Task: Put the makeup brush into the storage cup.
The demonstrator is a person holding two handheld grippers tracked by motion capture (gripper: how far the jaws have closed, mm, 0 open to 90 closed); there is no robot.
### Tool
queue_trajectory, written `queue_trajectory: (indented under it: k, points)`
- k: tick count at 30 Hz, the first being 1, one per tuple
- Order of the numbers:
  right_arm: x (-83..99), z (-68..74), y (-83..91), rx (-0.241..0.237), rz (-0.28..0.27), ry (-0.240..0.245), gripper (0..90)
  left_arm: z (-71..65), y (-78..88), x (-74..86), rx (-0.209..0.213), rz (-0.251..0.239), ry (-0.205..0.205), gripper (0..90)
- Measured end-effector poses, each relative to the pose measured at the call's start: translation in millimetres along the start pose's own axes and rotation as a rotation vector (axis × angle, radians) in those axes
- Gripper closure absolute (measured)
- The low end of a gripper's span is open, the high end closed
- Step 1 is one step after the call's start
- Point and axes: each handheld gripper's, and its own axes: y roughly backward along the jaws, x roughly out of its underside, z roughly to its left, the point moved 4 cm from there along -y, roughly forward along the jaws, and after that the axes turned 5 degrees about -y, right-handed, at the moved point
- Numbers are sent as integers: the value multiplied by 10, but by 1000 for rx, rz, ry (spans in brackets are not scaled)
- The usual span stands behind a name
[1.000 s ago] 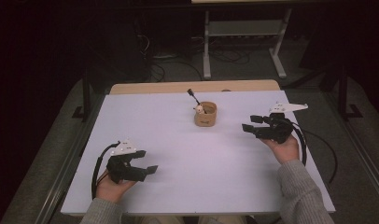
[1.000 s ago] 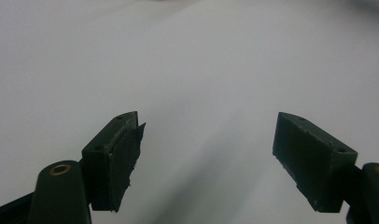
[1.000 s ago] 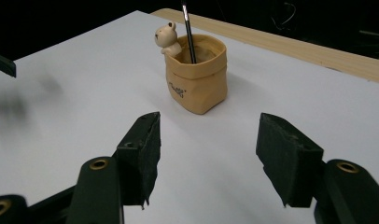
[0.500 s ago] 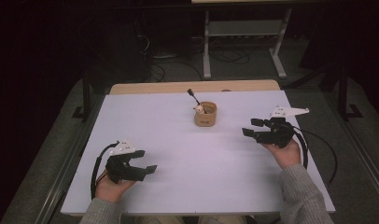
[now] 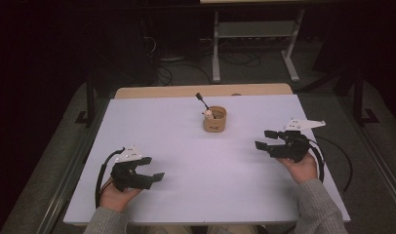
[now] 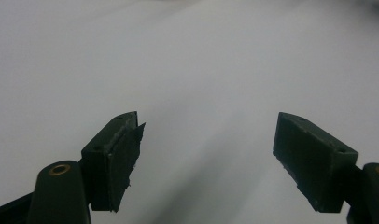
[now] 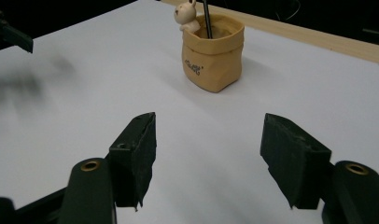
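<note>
A tan pouch-shaped holder stands upright at the table's middle back. A small rabbit figure sits on its rim and a black pen leans out of it. My right gripper hovers right of the holder and points at it from a distance. Its jaws are open and have just been opening wider, with nothing between them. Near the front left, my left gripper is open over bare tabletop, gripping nothing.
The white tabletop has a wooden strip along its far edge. Cables trail from both grippers near the table's sides. A metal stand and floor cables lie beyond the table in the dark.
My right gripper has drifted slightly toward the near edge and its jaws stand a little wider. The left gripper and the holder have not moved.
</note>
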Motion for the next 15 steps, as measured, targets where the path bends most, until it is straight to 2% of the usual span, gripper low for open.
queue_trajectory:
  k: [15]
  points:
    - [177,48,73,5,5,-7,331,-10,1,9,1,12,7,211]
